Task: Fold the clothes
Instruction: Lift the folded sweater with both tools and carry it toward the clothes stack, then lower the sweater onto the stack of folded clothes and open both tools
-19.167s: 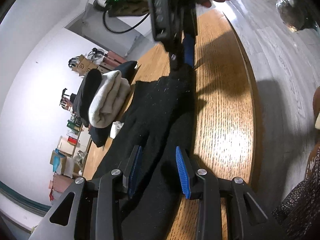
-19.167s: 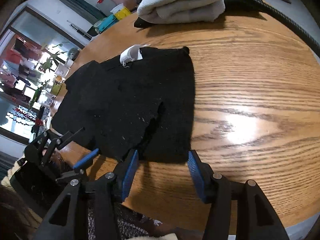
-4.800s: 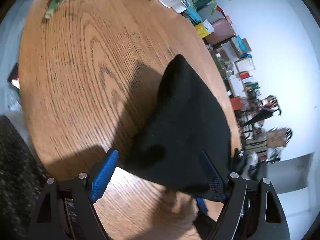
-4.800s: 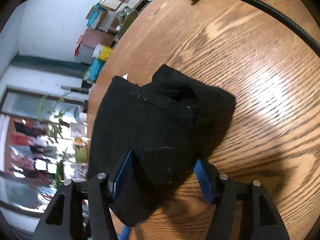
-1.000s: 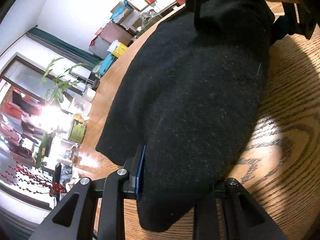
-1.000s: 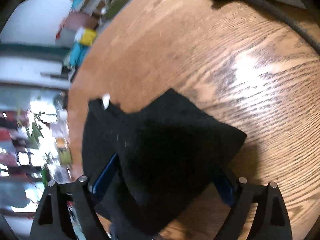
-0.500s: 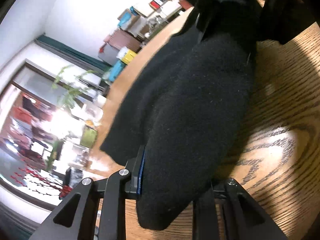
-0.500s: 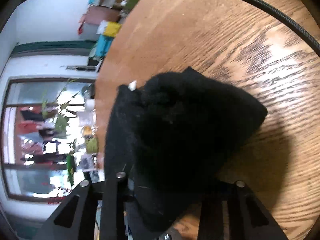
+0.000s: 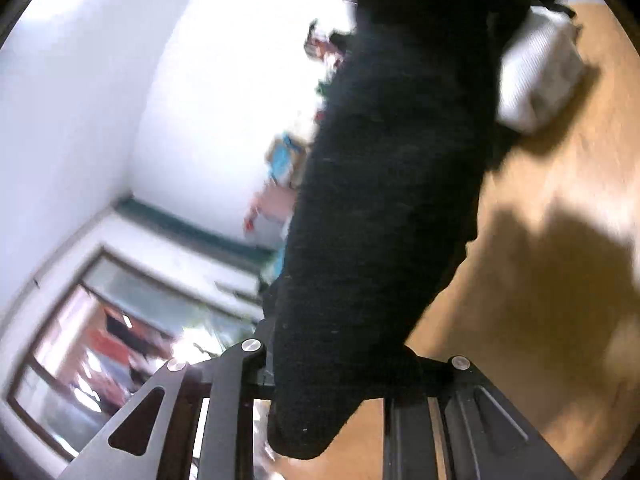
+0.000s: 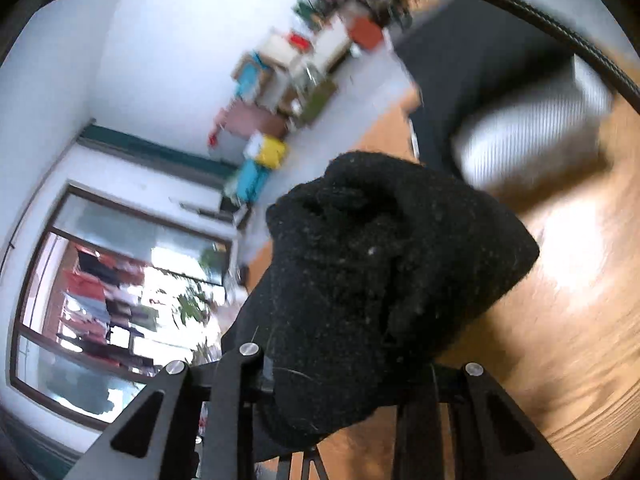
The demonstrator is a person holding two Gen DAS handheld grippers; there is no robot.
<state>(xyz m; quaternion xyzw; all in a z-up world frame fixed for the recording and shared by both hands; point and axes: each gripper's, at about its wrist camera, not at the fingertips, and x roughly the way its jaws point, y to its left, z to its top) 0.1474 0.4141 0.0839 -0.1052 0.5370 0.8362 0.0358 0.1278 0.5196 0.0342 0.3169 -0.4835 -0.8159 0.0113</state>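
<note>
Now both grippers, left (image 9: 334, 364) and right (image 10: 340, 372), have just closed and clamp the folded black knit garment (image 10: 372, 276), presumably carrying it toward the folded white ribbed cloth (image 10: 524, 128).

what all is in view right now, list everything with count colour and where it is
black knit garment: one, black, bunched, lifted off the table, held at two ends.
folded garment: one, pale grey-white ribbed, on the far part of the table.
dark garment: one, black or charcoal, behind the pale one.
table: one, brown wood.
window: one, dark-framed, left.
boxes and clutter: several, mixed colours, blurred, by the white wall.
cable: one, black, top of the right wrist view.
left tool: black, shut on the black knit garment.
right tool: black, jaws just closed on it.
</note>
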